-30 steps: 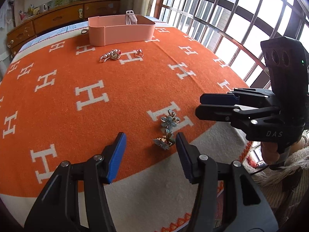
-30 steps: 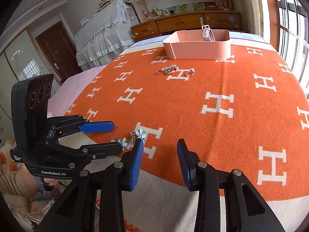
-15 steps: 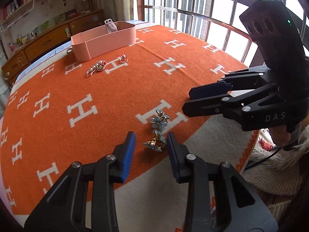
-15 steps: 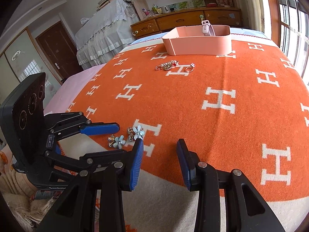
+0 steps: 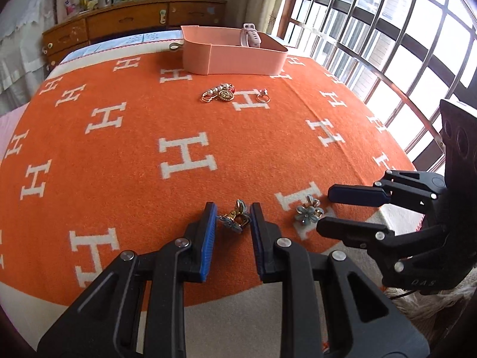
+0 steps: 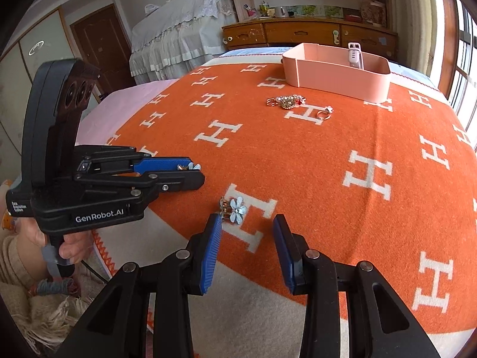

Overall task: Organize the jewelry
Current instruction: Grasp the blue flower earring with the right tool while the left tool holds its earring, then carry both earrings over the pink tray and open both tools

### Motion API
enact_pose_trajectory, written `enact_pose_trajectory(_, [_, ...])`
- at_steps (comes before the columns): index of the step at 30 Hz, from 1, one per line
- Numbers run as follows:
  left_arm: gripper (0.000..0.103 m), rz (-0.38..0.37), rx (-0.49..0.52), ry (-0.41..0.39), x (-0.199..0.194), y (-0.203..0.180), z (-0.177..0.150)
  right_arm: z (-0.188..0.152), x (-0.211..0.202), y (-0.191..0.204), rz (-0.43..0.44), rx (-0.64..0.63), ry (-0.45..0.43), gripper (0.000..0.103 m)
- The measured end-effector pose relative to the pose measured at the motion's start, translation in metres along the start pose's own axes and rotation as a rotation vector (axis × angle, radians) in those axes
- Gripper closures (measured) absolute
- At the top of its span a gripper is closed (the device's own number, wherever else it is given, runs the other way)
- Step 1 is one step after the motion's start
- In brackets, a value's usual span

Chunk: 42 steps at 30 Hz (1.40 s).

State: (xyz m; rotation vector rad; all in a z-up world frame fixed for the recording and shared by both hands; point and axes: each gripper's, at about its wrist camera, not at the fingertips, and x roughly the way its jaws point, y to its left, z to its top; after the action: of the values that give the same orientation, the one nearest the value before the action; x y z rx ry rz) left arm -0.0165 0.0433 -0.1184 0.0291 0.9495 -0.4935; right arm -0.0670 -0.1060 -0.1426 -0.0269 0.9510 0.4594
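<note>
Two blue flower earrings lie near the front edge of the orange H-patterned blanket. My left gripper has its jaws closing on one earring, which stands tilted between the blue pads and touches both; from the right wrist view it peeks out of the left gripper. The second earring lies just ahead of my right gripper, off its left fingertip. The right gripper is open with nothing between its fingers. A pink box stands at the far side.
A pale watch leans inside the pink box. In front of it lie a pearl-and-gold charm cluster and a ring. Window bars run along the right; a wooden dresser stands behind.
The left jaws have narrowed from wide apart to touching the earring on both sides, and that earring now stands tilted up. The right gripper has edged toward the second earring, its gap unchanged.
</note>
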Motion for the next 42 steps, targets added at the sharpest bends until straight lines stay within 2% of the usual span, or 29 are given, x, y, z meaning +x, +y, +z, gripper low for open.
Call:
enact_pose_trajectory(4, [0.083,0.005,-0.021,0.005,-0.001,0.001,0.000,0.002,0.008,0.017,-0.034,-0.073,0.001,0.067])
enact_pose_trajectory(9, [0.083,0.019,-0.069,0.033,0.000,0.001,0.004,0.003,0.019,0.039,-0.158,-0.191,-0.008,0.068])
enact_pose_trajectory(11, [0.083,0.033,-0.081,0.042,0.000,0.001,0.005,0.003,0.021,0.044,-0.152,-0.209,-0.008,0.079])
enact_pose_trajectory(13, [0.083,0.054,-0.083,0.045,0.000,0.000,0.004,0.004,0.023,0.046,-0.143,-0.208,-0.002,0.085])
enact_pose_trajectory(21, [0.083,0.085,-0.105,0.067,0.000,0.002,0.008,0.010,0.017,0.032,-0.096,-0.120,0.021,0.085])
enact_pose_trajectory(27, [0.083,0.114,-0.106,0.063,-0.002,0.005,0.023,0.023,0.003,0.018,-0.078,-0.071,0.007,0.085])
enact_pose_trajectory(34, [0.083,0.158,-0.041,0.009,-0.013,-0.002,0.070,0.068,-0.022,-0.008,-0.102,-0.028,-0.041,0.085])
enact_pose_trajectory(42, [0.083,0.213,0.055,-0.070,-0.013,-0.012,0.160,0.157,-0.045,-0.069,-0.143,0.074,-0.141,0.085])
